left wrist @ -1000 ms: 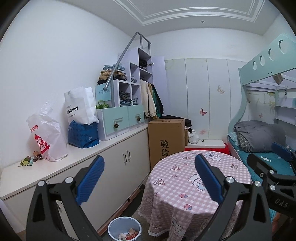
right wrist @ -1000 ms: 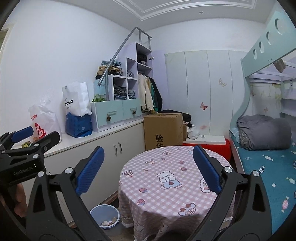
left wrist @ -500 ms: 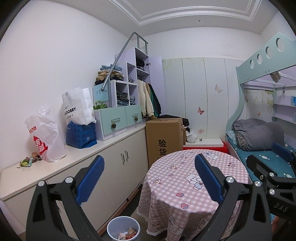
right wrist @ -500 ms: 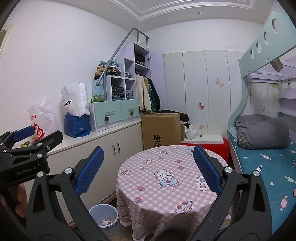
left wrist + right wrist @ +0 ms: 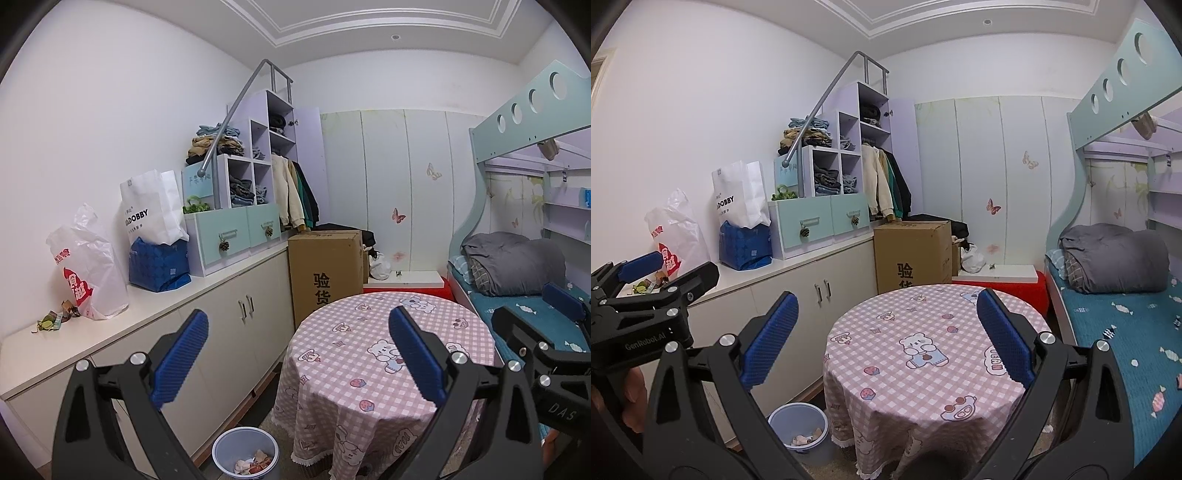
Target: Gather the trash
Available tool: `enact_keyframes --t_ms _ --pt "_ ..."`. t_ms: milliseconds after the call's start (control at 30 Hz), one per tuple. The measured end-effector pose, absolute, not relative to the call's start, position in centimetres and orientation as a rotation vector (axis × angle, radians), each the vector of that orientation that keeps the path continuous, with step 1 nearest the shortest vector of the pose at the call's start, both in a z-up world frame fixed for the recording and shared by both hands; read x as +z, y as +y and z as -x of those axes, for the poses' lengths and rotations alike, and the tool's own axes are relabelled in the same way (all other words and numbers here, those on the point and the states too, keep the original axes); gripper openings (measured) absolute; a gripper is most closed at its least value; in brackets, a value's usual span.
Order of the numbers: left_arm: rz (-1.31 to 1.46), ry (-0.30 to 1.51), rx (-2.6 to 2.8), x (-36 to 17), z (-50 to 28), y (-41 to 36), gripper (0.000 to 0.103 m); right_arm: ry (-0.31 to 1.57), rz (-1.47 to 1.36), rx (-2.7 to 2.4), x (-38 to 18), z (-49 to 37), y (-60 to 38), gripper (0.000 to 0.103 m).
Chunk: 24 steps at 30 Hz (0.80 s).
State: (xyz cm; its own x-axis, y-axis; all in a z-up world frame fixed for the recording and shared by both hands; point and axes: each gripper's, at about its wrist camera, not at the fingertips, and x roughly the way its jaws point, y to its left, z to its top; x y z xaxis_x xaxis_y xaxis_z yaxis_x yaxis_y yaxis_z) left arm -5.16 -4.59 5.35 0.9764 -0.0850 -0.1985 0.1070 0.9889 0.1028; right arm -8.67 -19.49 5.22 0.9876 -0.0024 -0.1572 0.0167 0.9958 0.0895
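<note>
Small scraps of trash [image 5: 55,319] lie on the white counter at the far left, beside a white plastic bag [image 5: 86,271]; the scraps also show in the right wrist view [image 5: 646,285]. A pale blue bin [image 5: 245,451] holding wrappers stands on the floor between the cabinet and the round table; it also shows in the right wrist view [image 5: 799,427]. My left gripper [image 5: 297,356] is open and empty, raised above the floor near the table. My right gripper [image 5: 886,338] is open and empty over the table, and its tips show at the left wrist view's right edge.
A round table with a pink checked cloth [image 5: 373,354] fills the middle. White cabinets [image 5: 240,317] run along the left wall with bags and a drawer unit [image 5: 232,236] on top. A cardboard box [image 5: 325,269] stands behind the table. A bunk bed [image 5: 1126,295] is at the right.
Both views have shifted slightly; the scene sits a little lower and farther. Both grippers remain open and empty.
</note>
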Motion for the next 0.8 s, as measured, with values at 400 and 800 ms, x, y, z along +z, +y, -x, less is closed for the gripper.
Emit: enact_keyframes --t_ms 400,800 --pt "-0.114 0.199 -0.096 5.07 5.16 -4.65 0.096 0.159 -0.09 -0.014 4.92 8.75 -19.44 0.095" --pt "-0.116 0.204 -0.095 4.66 5.0 -4.61 0.096 0.17 -0.089 -0.013 4.38 8.58 -19.32 0.095"
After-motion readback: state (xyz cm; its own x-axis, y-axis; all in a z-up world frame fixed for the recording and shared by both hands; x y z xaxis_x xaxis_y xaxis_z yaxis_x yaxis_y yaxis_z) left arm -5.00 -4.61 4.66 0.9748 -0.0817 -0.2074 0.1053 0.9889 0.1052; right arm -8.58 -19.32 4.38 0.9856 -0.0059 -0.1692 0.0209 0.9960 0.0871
